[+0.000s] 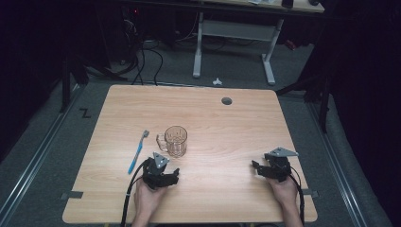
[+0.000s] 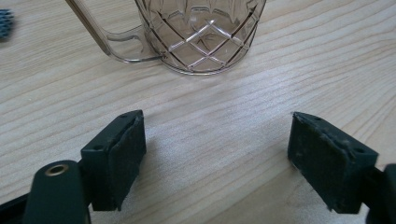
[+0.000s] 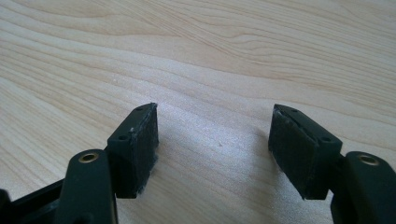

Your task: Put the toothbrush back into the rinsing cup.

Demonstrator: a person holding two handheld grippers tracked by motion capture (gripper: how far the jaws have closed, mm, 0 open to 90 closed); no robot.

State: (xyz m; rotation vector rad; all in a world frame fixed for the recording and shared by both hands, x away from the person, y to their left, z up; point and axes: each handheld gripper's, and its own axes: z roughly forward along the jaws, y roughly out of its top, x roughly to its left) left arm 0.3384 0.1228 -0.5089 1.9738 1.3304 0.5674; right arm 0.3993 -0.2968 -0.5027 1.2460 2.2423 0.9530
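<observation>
Glass mug (image 1: 176,140) stands untouched before my left gripper (image 1: 176,176), jaws wide, empty; blue toothbrush (image 1: 137,152) lies beside it, not yet picked up.

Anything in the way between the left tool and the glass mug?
Nothing. In the left gripper view, bare wood runs from the open left tool to the glass mug. The blue toothbrush lies off to the mug's left on the table.
</observation>
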